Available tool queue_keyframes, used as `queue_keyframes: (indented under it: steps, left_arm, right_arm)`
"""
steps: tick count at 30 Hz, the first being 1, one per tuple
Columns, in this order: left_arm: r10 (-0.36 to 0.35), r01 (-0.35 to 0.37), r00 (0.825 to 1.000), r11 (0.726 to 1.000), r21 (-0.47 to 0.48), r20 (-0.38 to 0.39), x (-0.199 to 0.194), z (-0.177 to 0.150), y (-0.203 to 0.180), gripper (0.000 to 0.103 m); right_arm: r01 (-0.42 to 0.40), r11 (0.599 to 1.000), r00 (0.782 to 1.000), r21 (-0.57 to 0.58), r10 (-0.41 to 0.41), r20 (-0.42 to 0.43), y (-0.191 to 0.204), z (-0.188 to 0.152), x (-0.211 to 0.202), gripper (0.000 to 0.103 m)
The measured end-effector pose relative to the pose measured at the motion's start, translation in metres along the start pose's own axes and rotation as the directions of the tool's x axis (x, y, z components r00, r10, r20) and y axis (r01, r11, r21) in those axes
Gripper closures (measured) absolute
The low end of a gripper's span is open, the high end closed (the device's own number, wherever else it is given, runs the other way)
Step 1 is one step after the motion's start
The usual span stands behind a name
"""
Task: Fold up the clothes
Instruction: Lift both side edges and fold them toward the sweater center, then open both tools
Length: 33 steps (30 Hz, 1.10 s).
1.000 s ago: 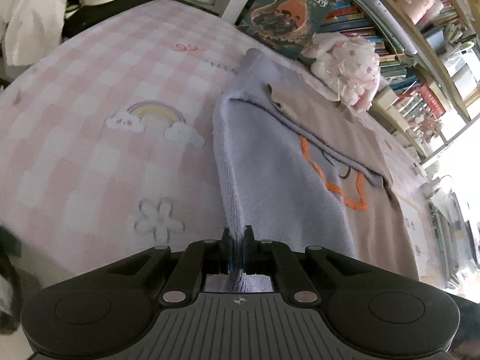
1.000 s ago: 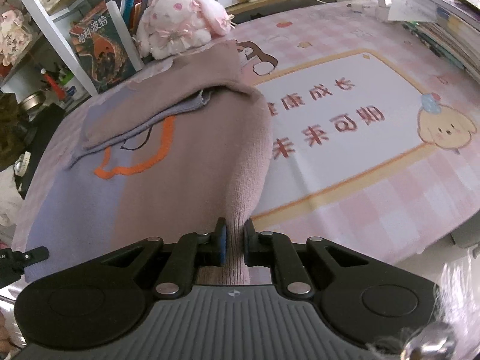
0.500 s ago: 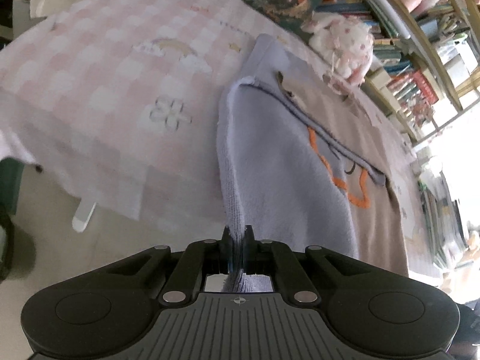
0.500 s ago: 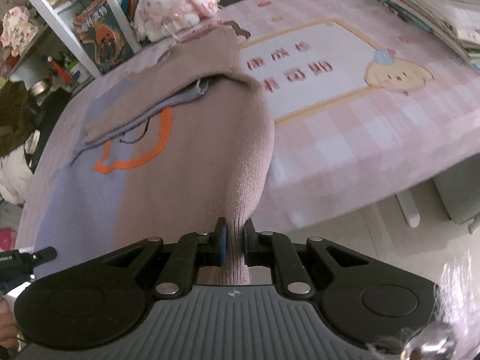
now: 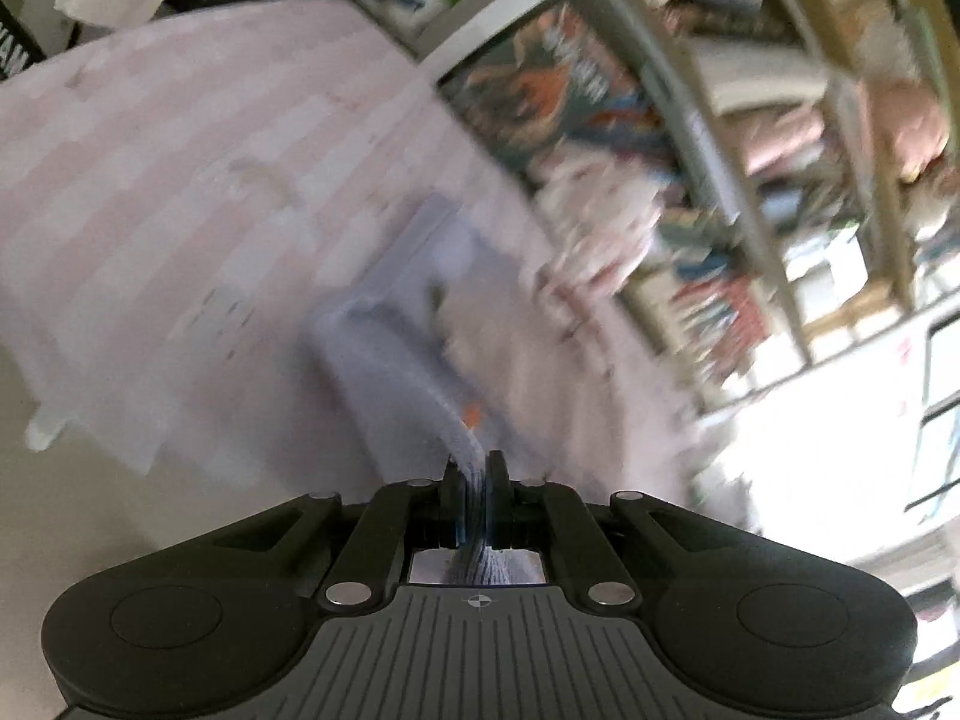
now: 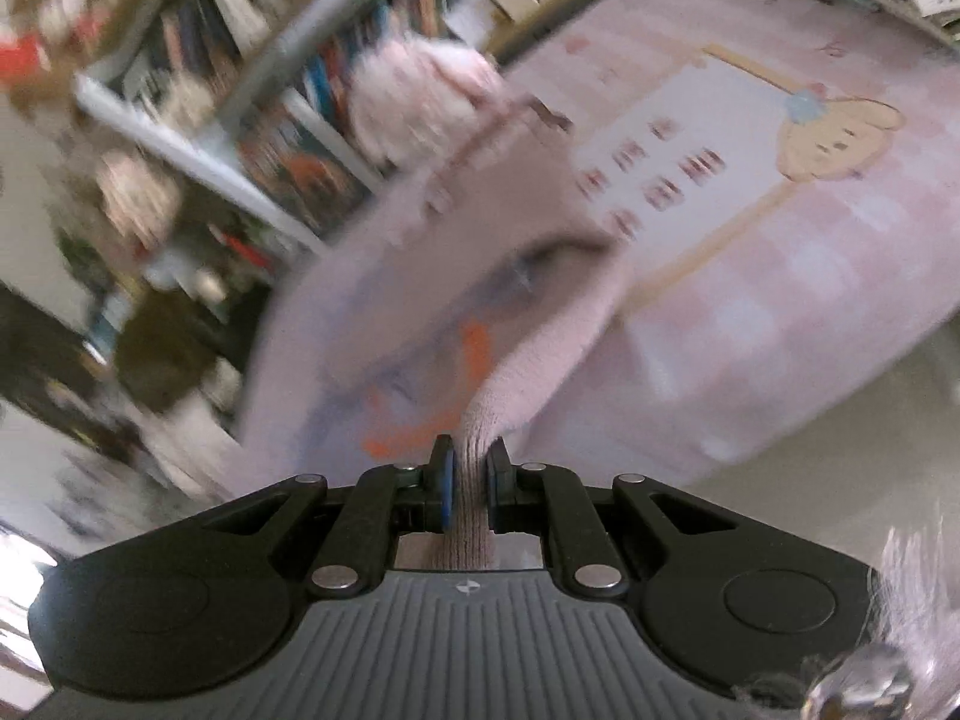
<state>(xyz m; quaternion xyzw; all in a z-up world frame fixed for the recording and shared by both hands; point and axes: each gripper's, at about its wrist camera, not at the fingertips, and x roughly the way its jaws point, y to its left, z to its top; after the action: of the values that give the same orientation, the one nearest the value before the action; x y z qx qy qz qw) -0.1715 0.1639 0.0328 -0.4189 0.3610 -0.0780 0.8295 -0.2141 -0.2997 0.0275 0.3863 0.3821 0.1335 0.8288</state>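
**Sweater Hem Held at Both Corners**

Pink checked tablecloth [image 5: 150, 192] carries the sweater [image 6: 528, 324]. Left gripper [image 5: 474, 483] clamps its lavender corner; right gripper [image 6: 468, 474] clamps its beige corner. Garment runs lengthwise straight ahead toward the bookshelf [image 5: 750, 138]; likely fold direction: forward.

Lavender-and-tan knit sweater [image 6: 420, 300] lies on the pink checked tablecloth [image 6: 810, 252]; fluffy pink plush toy [image 6: 420, 90] and bookshelf [image 6: 252, 120] behind its far edge.

Both views have turned blurry with motion. The lilac-and-tan knitted sweater with orange stitching [image 6: 480, 324] has risen off the pink checked surface [image 5: 156, 192], its hem lifted and bunched nearer the bookshelf [image 5: 750, 180].
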Motion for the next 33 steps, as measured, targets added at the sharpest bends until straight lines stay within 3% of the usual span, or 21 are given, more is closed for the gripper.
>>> queue_keyframes:
  steps: [4,10,16,26,29,30,31,32,33]
  left_arm:
    - [-0.023,0.023,0.997,1.0,-0.001,0.068,0.018,0.029,-0.011,0.099]
    - [-0.034,0.034,0.994,0.999,0.003,0.104,0.062,0.068,-0.021,0.099]
    - [-0.017,0.015,0.997,0.999,0.029,0.074,0.106,0.099,-0.022,0.099]
    - [0.08,-0.075,0.995,0.994,0.084,-0.052,0.166,0.126,-0.012,0.096]
    - [0.148,-0.135,0.984,0.983,0.122,-0.103,0.18,0.133,-0.009,0.087]
    - [0.169,-0.155,0.98,0.979,0.129,-0.104,0.181,0.136,-0.008,0.074]
    - [0.182,-0.169,0.979,0.976,0.136,-0.095,0.18,0.139,-0.007,0.061]
    - [0.196,-0.183,0.977,0.973,0.142,-0.086,0.178,0.143,-0.006,0.056]
    - [0.203,-0.19,0.976,0.97,0.153,-0.074,0.176,0.146,-0.005,0.05]
  right_arm:
    - [-0.099,0.989,0.991,0.111,0.088,0.098,0.0,0.034,0.008,0.094]
    - [-0.126,0.962,0.979,0.24,0.081,0.189,-0.007,0.079,0.038,0.094]
    - [-0.058,0.969,0.979,0.24,0.008,0.205,0.0,0.114,0.077,0.094]
    - [0.127,0.969,0.977,0.21,-0.159,0.143,-0.002,0.148,0.141,0.094]
    - [0.174,0.961,0.972,0.216,-0.202,0.118,-0.003,0.152,0.155,0.093]
    - [0.191,0.957,0.97,0.217,-0.218,0.108,-0.003,0.153,0.159,0.09]
    - [0.209,0.953,0.967,0.217,-0.235,0.098,-0.003,0.155,0.163,0.084]
    - [0.229,0.951,0.962,0.208,-0.253,0.098,-0.001,0.155,0.165,0.08]
    - [0.25,0.95,0.955,0.189,-0.274,0.112,0.002,0.156,0.165,0.067]
